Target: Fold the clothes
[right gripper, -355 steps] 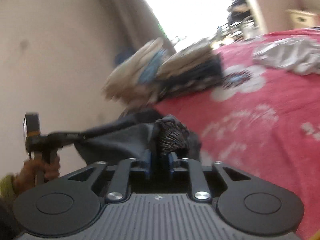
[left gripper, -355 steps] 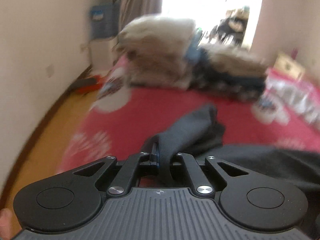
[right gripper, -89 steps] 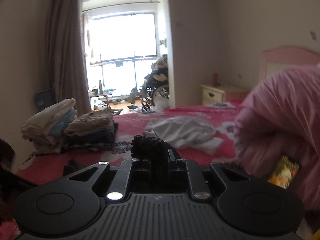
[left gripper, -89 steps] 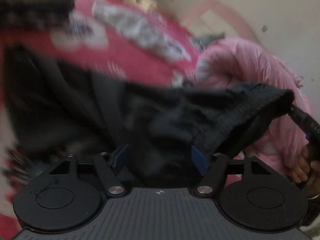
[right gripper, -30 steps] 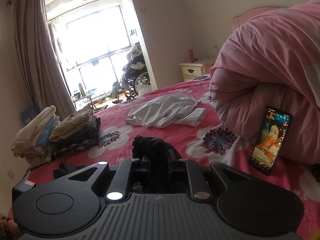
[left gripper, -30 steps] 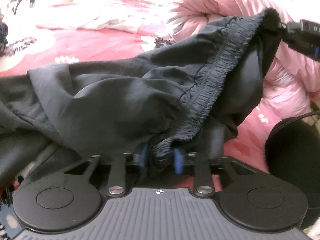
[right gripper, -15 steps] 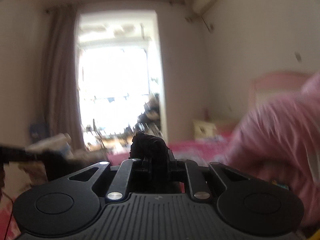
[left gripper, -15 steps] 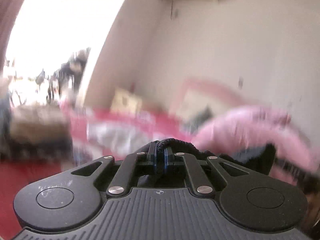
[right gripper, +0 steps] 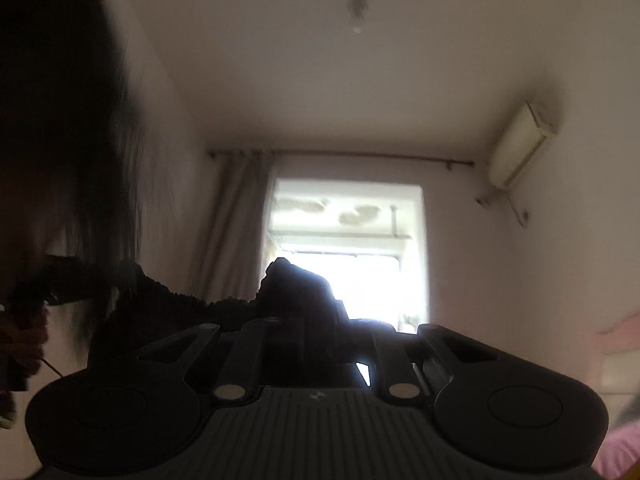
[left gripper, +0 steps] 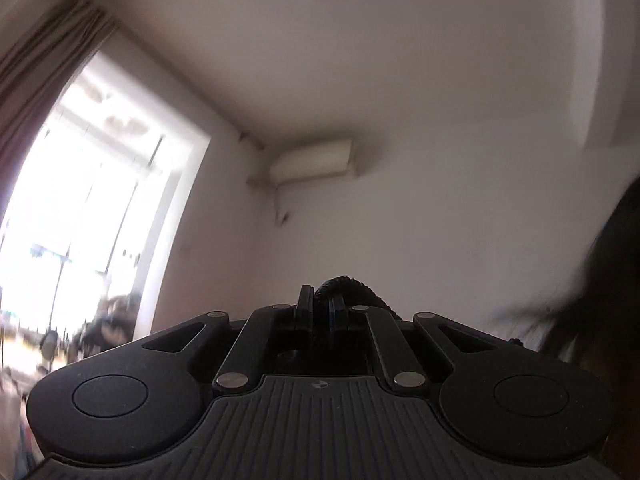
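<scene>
Presently catalogued, one entry per line.
Left tongs [left gripper: 320, 312]: tilted upward toward wall and ceiling; fingers drawn together, clamped on a ribbed black edge of the garment.
Right tongs [right gripper: 316, 320]: likewise tilted upward, facing the window; clamped on a bunched black fold that rises above the fingertips in silhouette.
Black garment [right gripper: 180, 300]: held aloft by both tongs; in the right wrist view its gathered edge runs from the right tongs leftward to the left tongs [right gripper: 56, 294]; in the left wrist view only a curved elastic rim [left gripper: 352, 290] shows above and just right of the fingertips. The rest of the cloth is below the frame.
Left hand [right gripper: 24, 328]: at the far left of the right wrist view, gripping the handle of the left tongs; blurred.
Person's hair [right gripper: 72, 100]: dark mass filling the upper left of the right wrist view; a blurred dark mass [left gripper: 600, 280] also sits at the right edge of the left wrist view.
Window [right gripper: 348, 256]: straight ahead of the right tongs, very bright; to the far left of the left tongs.
Curtain [right gripper: 240, 220]: hanging just left of the window.
Air conditioner [left gripper: 312, 160]: wall-mounted, above and ahead of the left tongs; upper right of the right tongs.
Pink bedding [right gripper: 616, 448]: lower right corner beside the right tongs, blurred.
</scene>
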`<move>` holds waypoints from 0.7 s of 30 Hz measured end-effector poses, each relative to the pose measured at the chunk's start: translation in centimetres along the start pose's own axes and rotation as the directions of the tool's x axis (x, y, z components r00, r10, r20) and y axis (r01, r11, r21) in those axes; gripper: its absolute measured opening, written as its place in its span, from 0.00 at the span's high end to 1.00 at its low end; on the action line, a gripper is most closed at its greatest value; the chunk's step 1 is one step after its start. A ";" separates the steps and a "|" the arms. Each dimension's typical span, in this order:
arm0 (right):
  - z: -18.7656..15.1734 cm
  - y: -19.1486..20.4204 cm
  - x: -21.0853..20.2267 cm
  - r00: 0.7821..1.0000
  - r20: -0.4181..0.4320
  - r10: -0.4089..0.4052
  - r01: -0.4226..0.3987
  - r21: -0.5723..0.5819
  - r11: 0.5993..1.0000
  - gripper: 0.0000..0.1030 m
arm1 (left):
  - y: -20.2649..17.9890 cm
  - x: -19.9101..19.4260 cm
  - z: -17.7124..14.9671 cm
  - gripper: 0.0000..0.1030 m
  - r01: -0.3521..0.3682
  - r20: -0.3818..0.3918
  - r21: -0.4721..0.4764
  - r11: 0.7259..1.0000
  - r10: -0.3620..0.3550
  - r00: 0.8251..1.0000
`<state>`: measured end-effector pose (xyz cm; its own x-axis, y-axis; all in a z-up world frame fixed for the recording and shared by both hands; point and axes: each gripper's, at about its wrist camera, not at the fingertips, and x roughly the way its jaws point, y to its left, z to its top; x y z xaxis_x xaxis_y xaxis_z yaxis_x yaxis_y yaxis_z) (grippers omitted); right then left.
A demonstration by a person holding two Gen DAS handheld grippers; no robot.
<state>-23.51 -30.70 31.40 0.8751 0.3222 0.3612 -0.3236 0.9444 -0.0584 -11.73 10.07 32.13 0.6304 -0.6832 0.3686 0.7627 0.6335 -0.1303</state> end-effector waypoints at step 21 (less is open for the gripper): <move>-19.8 -8.2 17.5 0.865 -0.501 0.011 0.060 0.126 0.990 0.87 | 14.9 8.3 -21.7 0.95 -0.401 -0.494 -0.111 0.909 0.300 0.816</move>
<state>1.63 -31.54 19.80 0.9341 0.3219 -0.1542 -0.3127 0.9464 0.0809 7.95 5.98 13.27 0.8147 -0.5471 -0.1925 0.4568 0.8098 -0.3680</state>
